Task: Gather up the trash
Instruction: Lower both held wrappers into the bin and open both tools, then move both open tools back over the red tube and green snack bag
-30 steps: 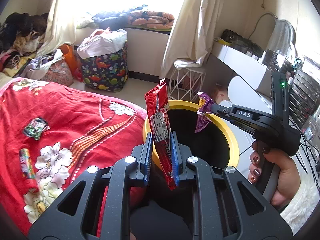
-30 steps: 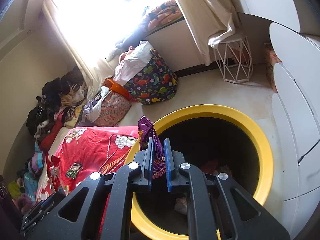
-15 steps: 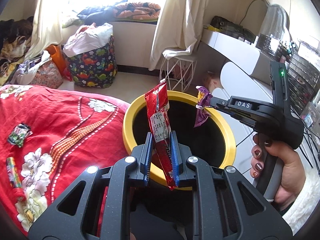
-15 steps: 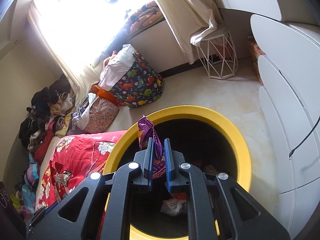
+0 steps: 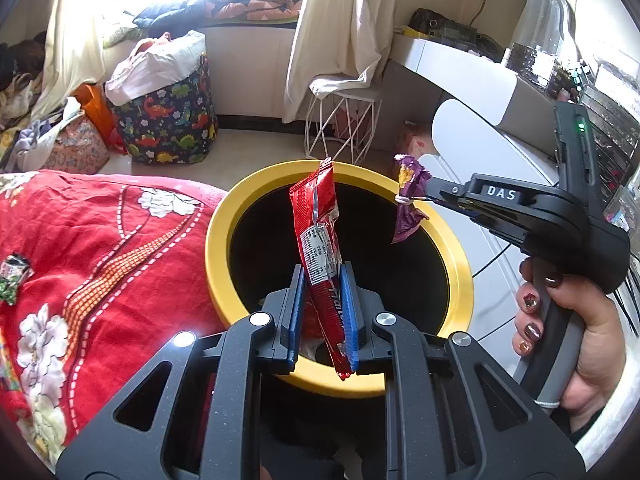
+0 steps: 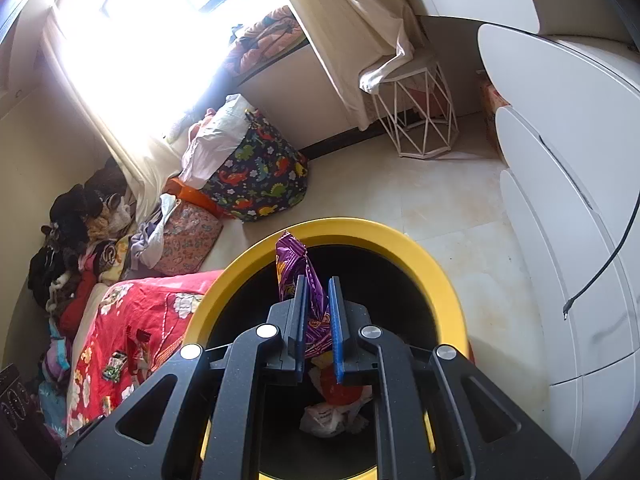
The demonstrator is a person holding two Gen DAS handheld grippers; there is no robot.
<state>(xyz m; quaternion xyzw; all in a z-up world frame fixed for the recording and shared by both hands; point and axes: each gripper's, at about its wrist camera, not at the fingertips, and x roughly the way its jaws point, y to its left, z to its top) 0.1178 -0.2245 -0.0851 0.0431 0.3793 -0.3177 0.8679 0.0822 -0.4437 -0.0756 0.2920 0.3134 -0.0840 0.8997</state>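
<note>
A long red wrapper [image 5: 320, 248] is pinched upright between the nearly closed blue pads of the left gripper [image 5: 323, 316], over the yellow-rimmed bin [image 5: 218, 236]. A crumpled purple wrapper [image 6: 298, 276] is clamped likewise in the right gripper [image 6: 318, 328], above the same bin.

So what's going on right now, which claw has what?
Left gripper shut on red wrapper. Right gripper shut on purple wrapper. Both held over yellow-rimmed bin, trash already inside. Nothing blocking the drop.
</note>
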